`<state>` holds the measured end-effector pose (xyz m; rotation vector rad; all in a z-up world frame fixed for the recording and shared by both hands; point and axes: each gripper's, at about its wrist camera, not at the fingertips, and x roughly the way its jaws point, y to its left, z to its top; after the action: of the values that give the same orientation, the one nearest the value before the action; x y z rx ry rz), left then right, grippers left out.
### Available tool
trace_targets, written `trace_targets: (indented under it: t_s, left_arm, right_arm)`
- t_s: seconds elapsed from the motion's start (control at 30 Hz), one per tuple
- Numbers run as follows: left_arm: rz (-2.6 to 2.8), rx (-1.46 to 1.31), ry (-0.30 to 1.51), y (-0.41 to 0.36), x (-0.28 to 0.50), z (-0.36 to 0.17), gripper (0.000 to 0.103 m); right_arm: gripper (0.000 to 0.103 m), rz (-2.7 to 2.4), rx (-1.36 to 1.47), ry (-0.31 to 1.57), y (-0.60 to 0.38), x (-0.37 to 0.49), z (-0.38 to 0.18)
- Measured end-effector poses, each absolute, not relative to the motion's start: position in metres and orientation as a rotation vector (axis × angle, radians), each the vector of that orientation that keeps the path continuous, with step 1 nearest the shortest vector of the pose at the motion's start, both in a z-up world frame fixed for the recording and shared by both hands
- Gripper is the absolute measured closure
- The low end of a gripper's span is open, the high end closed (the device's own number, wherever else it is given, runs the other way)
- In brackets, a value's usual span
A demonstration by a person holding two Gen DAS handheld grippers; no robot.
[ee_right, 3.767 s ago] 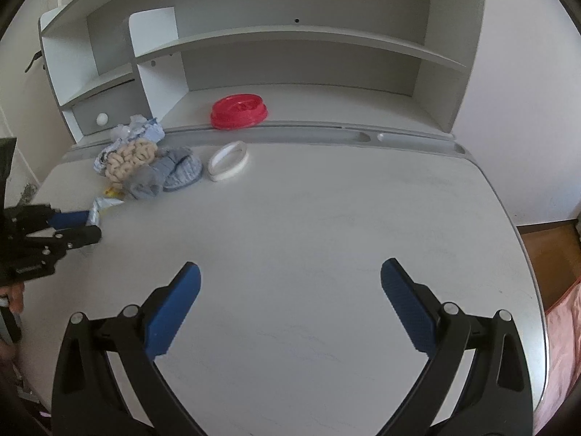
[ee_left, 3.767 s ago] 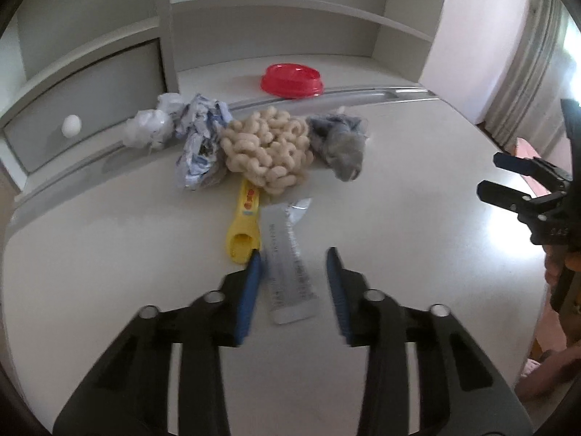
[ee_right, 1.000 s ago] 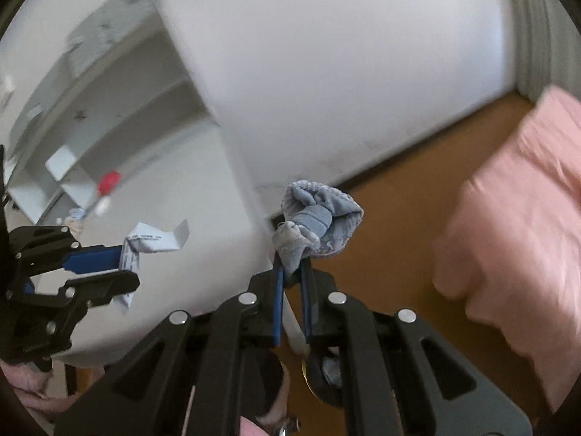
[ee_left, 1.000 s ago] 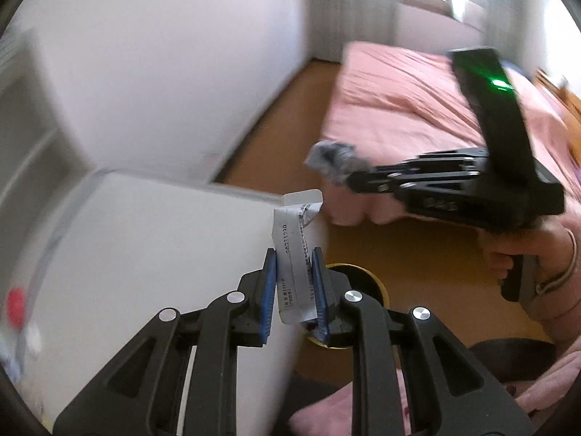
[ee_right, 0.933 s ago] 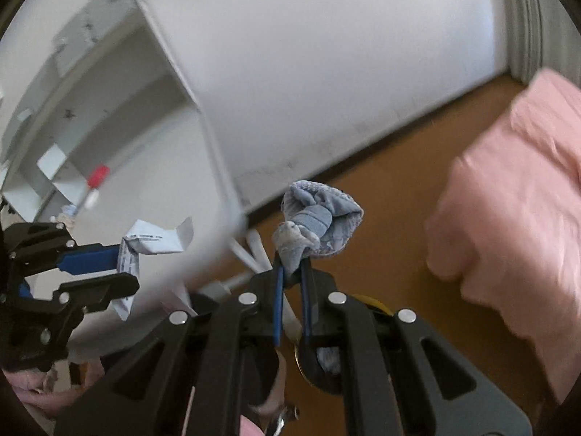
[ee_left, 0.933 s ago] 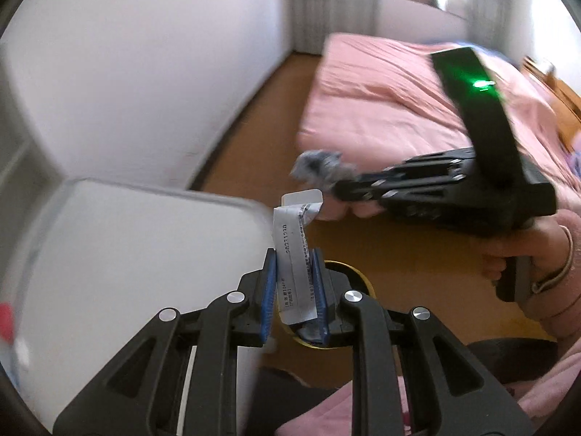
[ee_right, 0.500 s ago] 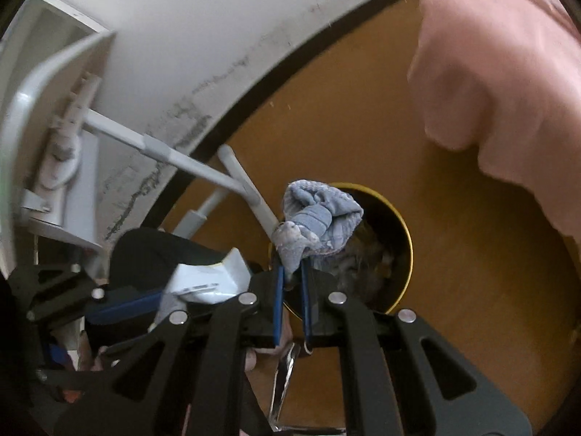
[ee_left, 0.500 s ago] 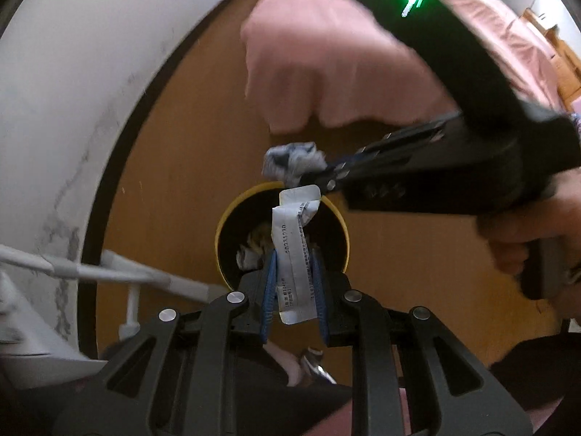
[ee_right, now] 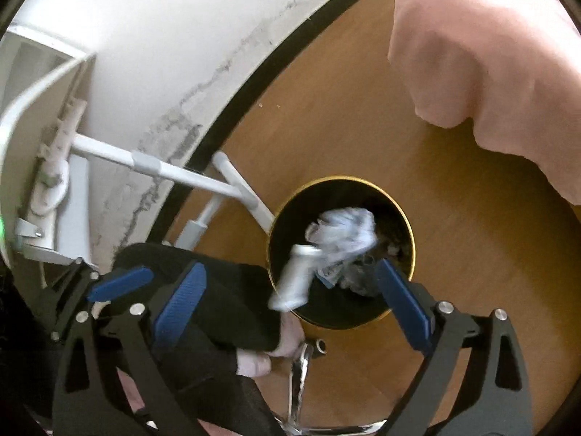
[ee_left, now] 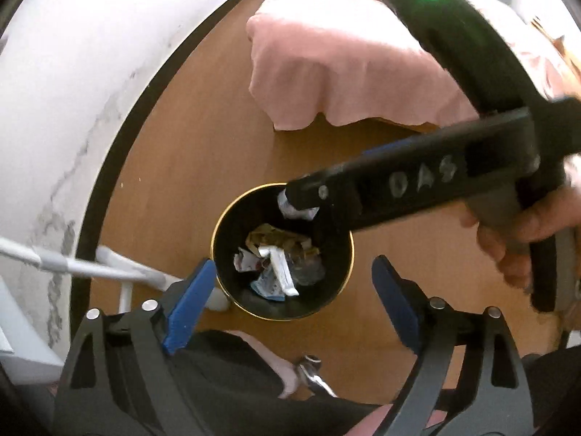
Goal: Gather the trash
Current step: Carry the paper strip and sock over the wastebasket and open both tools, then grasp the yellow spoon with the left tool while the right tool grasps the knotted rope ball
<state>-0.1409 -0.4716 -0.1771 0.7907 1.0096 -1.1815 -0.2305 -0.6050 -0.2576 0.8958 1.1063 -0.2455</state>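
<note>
A black bin with a gold rim [ee_left: 218, 225] [ee_right: 403, 210] stands on the wooden floor below both grippers and holds several bits of trash. My left gripper [ee_left: 290, 290] is open and empty above it; the white printed wrapper [ee_left: 281, 270] lies in the bin. My right gripper [ee_right: 290, 290] is open; the grey crumpled wad [ee_right: 345, 232] is falling, blurred, into the bin, and the white wrapper [ee_right: 296, 281] is blurred beside it. In the left wrist view the right gripper's body [ee_left: 417, 189] reaches over the bin with the wad [ee_left: 290, 210] at its tip.
A pink bedspread [ee_left: 345, 54] [ee_right: 490, 54] hangs at the upper right. The white desk's metal legs [ee_right: 203, 178] and the white wall [ee_left: 65, 72] with a black skirting lie left of the bin. A dark-clothed leg [ee_right: 218, 309] is close below.
Both grippers have opened over the bin. The white wrapper has dropped from the left gripper into the bin, and the grey wad has left the right gripper and is falling.
</note>
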Motion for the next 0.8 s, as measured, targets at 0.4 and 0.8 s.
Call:
trace_targets:
  t_s: [0.4,0.8]
  left_arm:
    - [-1.255,0.643,0.687,-0.454,-0.163,-0.048,0.013]
    - [-0.772,0.279,0.594,-0.261,-0.034,0.049,0.011]
  right_arm:
    - [0.007,-0.749,0.55,0.835,-0.636,-0.278,-0.136]
    - [0.007,-0.393,0.32,0.84,-0.536,-0.175,-0.054]
